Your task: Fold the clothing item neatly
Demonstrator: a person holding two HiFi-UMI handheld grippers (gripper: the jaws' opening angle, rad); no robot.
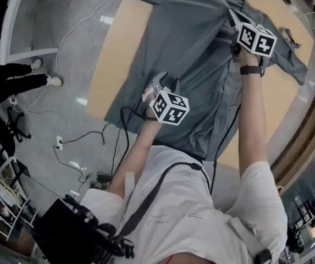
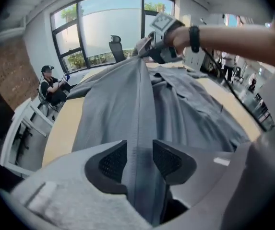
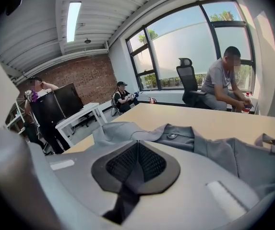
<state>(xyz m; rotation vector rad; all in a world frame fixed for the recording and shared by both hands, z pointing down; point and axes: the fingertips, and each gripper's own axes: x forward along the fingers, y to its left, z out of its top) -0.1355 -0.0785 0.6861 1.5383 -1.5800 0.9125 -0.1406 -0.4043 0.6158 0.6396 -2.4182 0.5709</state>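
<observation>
A grey shirt (image 1: 201, 65) lies spread over the pale wooden counter (image 1: 108, 65), hem at the counter's near edge and collar (image 3: 178, 137) toward its far side. One long fold of it is drawn up off the counter into a ridge.

The right tongs (image 3: 137, 145) are closed tight on the top of that ridge near the collar, holding the cloth above the counter.

The left tongs (image 2: 136, 152) sit above the hem end, closer to the counter's near edge. They stand wide apart with the folded edge of the shirt running between the two dark pads (image 2: 113, 159). The pads are not clamped on it.

Beyond the counter's far side, a person (image 3: 223, 83) sits by the window.
</observation>
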